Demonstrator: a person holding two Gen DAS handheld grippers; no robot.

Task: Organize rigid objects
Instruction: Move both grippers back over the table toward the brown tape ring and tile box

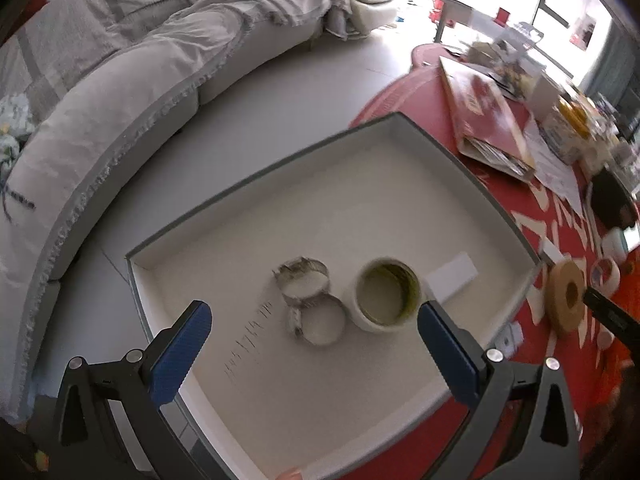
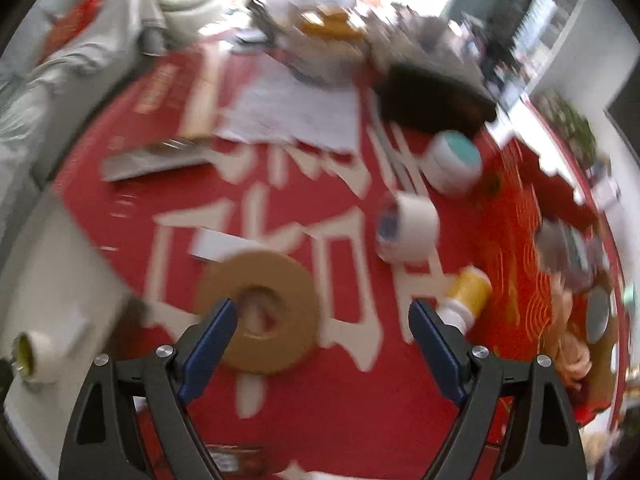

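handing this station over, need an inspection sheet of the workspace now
surface: red cloth with white characters over the table
job's things: white tray holds two metal rings and a white tape roll; brown tape roll, white tape rolls and a yellow bottle on the cloth
clutter: red box, papers
tongs: left tongs open over the tray; right tongs open near the brown roll
cables: nothing seen
surroundings: grey sofa

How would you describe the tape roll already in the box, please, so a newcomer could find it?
Find the shallow white box at the edge of the red table. Inside it, right of two metal rings, stands a white tape roll; its greenish inside sets it apart.
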